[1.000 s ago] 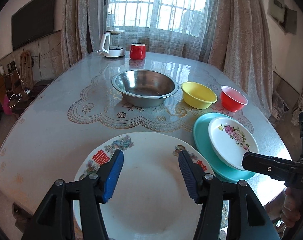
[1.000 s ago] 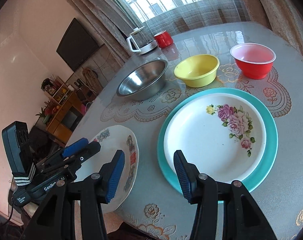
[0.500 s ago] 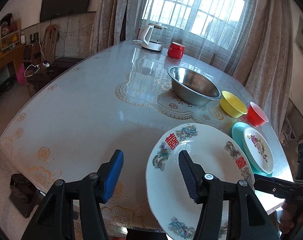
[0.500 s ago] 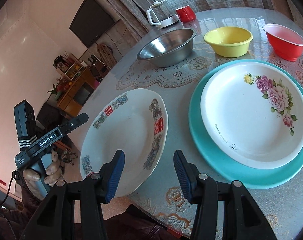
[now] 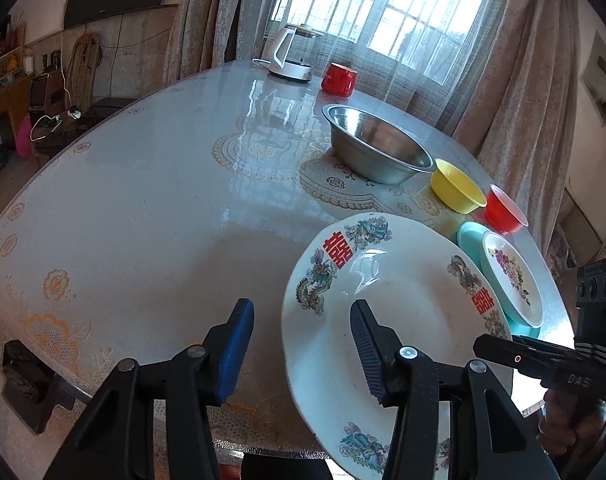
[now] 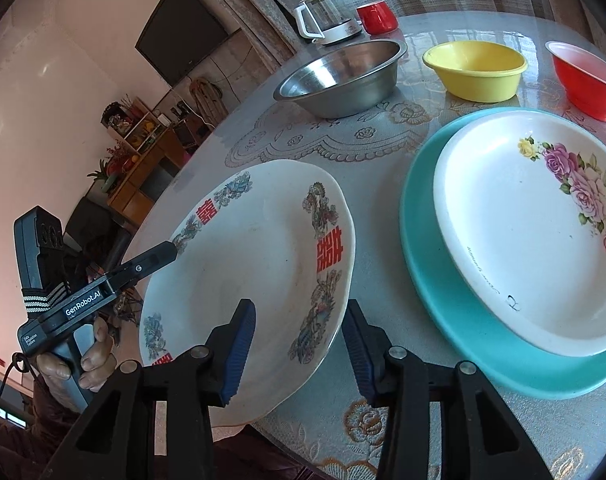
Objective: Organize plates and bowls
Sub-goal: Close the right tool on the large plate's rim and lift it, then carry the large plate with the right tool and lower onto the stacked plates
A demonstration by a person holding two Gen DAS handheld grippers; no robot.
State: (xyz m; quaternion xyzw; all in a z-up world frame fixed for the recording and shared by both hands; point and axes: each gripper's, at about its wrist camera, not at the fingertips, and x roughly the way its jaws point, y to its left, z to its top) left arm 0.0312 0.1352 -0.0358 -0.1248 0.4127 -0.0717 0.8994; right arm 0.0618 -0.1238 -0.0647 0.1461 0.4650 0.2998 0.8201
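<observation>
A large white plate with red characters and dragon-phoenix prints (image 5: 395, 312) (image 6: 259, 268) lies at the table's near edge, overhanging it. My left gripper (image 5: 299, 348) is open, its jaws straddling the plate's left rim. My right gripper (image 6: 299, 344) is open, its jaws straddling the plate's right rim. A white rose-pattern plate (image 6: 535, 232) (image 5: 511, 280) rests on a teal plate (image 6: 443, 300) (image 5: 469, 236) to the right. Behind stand a steel bowl (image 5: 379, 148) (image 6: 343, 76), a yellow bowl (image 5: 457, 192) (image 6: 477, 70) and a red bowl (image 5: 503, 216) (image 6: 583, 80).
A white kettle (image 5: 291, 58) (image 6: 327, 20) and a red mug (image 5: 339, 80) (image 6: 377, 18) stand at the table's far side by the curtained window. The glass-topped round table (image 5: 143, 208) carries a lace mat under the bowls. Furniture stands off to the left.
Both grippers have moved to the large plate's opposite rims. The left view has swung left, so the plate now sits right of centre. Both stay open.
</observation>
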